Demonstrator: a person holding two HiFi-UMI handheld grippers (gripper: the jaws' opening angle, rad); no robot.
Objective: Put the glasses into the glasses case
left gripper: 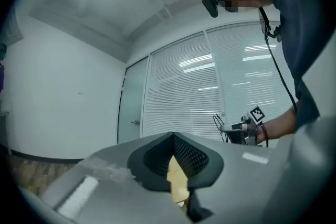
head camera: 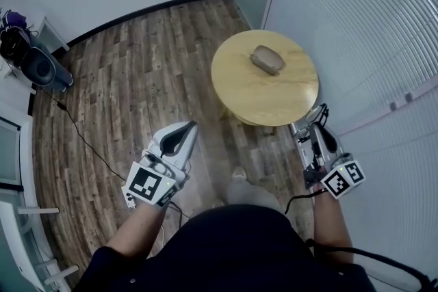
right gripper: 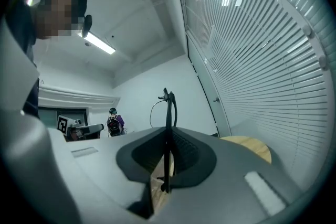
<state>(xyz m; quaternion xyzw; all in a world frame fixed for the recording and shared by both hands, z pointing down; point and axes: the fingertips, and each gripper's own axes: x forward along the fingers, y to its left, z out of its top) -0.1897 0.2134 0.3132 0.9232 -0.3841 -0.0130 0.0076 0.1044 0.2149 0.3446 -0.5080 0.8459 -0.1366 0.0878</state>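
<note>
- Holding the glasses (right gripper: 167, 113) clamped between its jaws, the right hand-held gripper (head camera: 309, 123) hangs just off the near right edge of the round wooden bench (head camera: 287, 102). The frame shows edge-on as a thin dark line standing up out of the pads.
- The left hand-held gripper (head camera: 188, 128) hangs over the wooden floor, to the left of the bench and apart from it. Its jaws are together with nothing in them.
- The glasses case (head camera: 267, 59) lies on the bench towards its far side, well apart from both grippers. It looks closed, though it is small in the head view.
- The step in hand seems to be the approach: the glasses are gripped and not yet over the bench.
- By my reading, the next move calls for the case to be opened first. That is probably a job for the free left hand-held gripper, which would have to steady the body and lift the lid. Only then can the glasses go in, folded and lying flat.
- Count: one pair of glasses, one glasses case, one bench, two hand-held grippers.
</note>
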